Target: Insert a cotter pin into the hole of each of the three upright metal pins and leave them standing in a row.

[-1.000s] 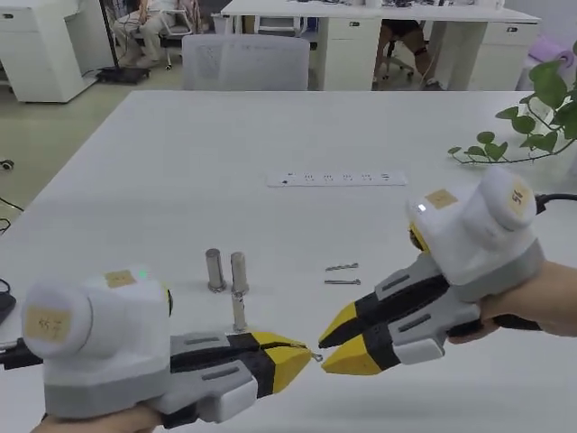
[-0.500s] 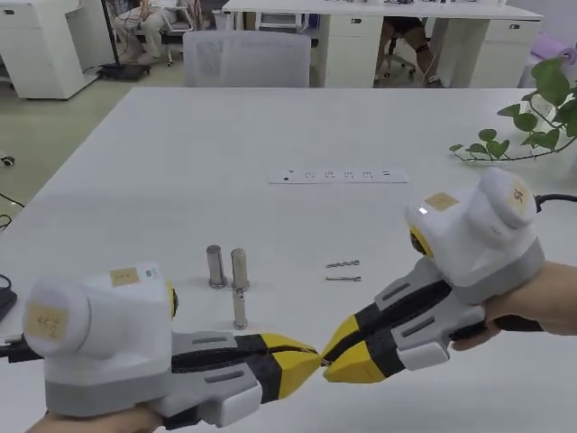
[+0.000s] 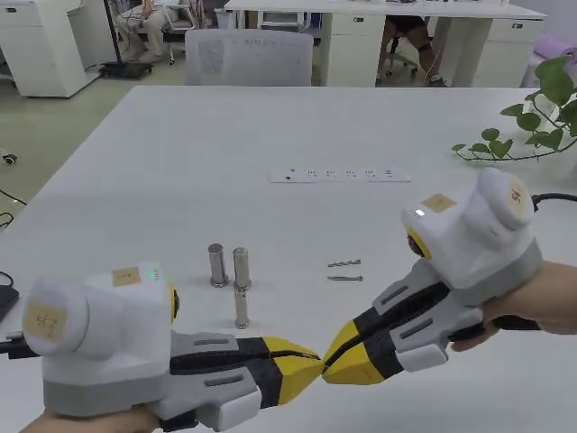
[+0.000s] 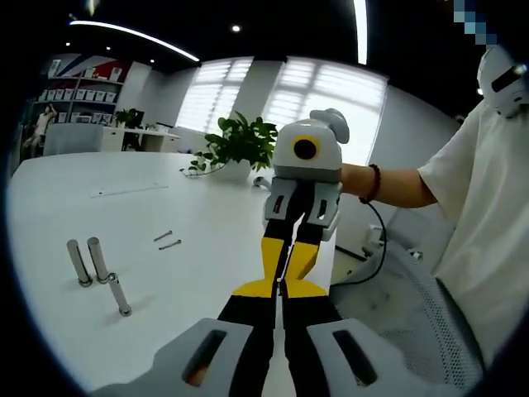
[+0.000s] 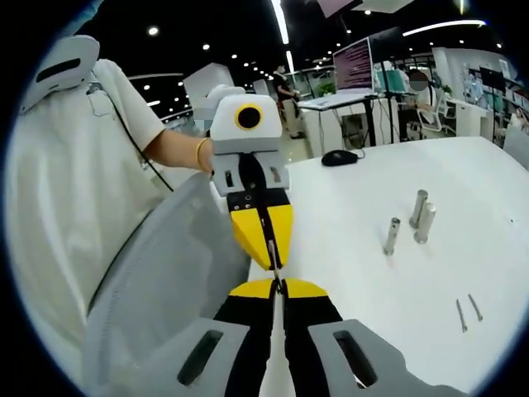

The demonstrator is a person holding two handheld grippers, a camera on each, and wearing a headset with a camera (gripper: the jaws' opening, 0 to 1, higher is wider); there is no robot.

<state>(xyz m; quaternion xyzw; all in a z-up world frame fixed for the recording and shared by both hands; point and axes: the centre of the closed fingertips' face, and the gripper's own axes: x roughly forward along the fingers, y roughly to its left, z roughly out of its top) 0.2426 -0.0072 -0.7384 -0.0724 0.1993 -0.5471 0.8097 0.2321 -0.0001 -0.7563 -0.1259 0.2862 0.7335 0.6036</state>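
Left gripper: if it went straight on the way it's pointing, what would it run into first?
The right gripper. The left gripper points at it tip to tip, both shut, and the yellow tips look as if they touch, so there is no free way ahead.

Looking forward and down from head height across the white table (image 3: 270,135), close above the left gripper (image 3: 311,363) and right gripper (image 3: 334,359). Riding each gripper, facing the other tip to tip at close range. Sharing the three metal pins (image 3: 241,268) in all views.
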